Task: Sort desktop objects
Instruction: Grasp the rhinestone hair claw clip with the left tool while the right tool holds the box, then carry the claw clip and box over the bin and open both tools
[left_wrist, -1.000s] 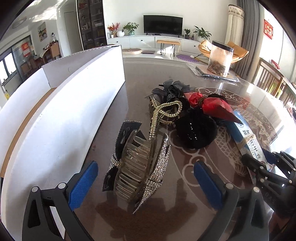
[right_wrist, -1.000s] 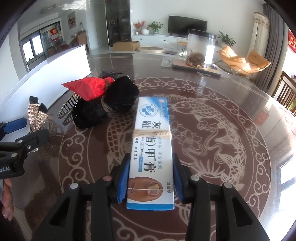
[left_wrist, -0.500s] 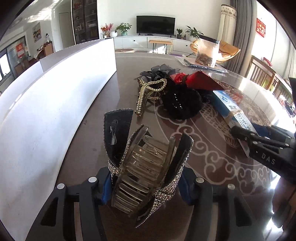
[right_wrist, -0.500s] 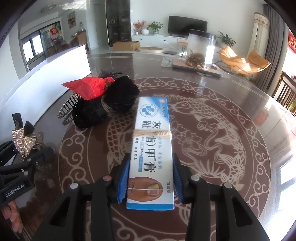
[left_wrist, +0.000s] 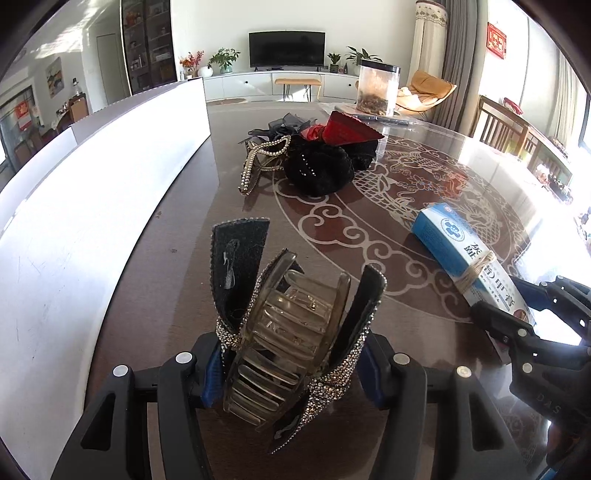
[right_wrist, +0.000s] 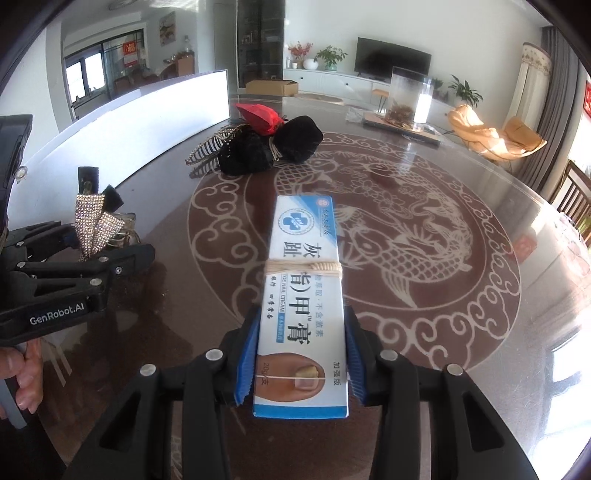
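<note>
My left gripper (left_wrist: 291, 363) pinches the rhinestone hair claw (left_wrist: 291, 332) between its pads, my right gripper (right_wrist: 301, 363) clamps the cream box (right_wrist: 304, 295) (string-tied) near its end, so either may, I think, pivot and slip once carried.

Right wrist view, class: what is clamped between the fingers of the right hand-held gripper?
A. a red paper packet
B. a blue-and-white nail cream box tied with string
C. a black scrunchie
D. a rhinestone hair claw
B: the right hand-held gripper has its blue pads pressed against both long sides of the nail cream box, while the hair claw sits in the left hand-held gripper.
</note>
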